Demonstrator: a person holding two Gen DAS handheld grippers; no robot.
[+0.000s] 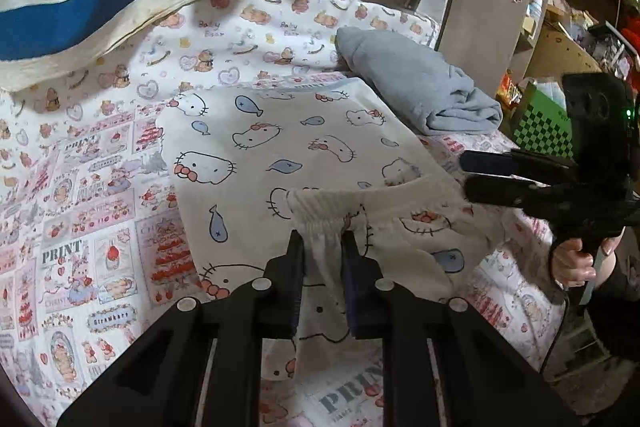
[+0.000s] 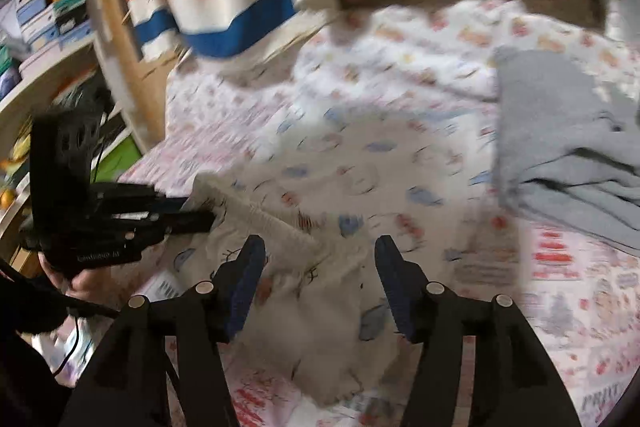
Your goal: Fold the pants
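Pants (image 1: 280,155), cat-printed, lie on my bedspread (image 1: 80,227) at center. My left gripper (image 1: 322,239) pinches their elastic waistband at 6 o'clock; my right gripper (image 2: 320,247) hangs wide, empty.

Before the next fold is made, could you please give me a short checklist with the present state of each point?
1. Left claw grips the pants: ok, its pads pinch the ribbed cuff.
2. Right claw free of cloth: ok, jaws apart above the pants, nothing between them.
3. Pants lie flat on the bedsheet: not ok, the near part is bunched and lifted at the left claw.
4. Grey garment clear of the pants: cannot tell, it lies at their far right edge and may overlap them.
5. Right wrist view sharp enough to aim by: not ok, it is blurred.
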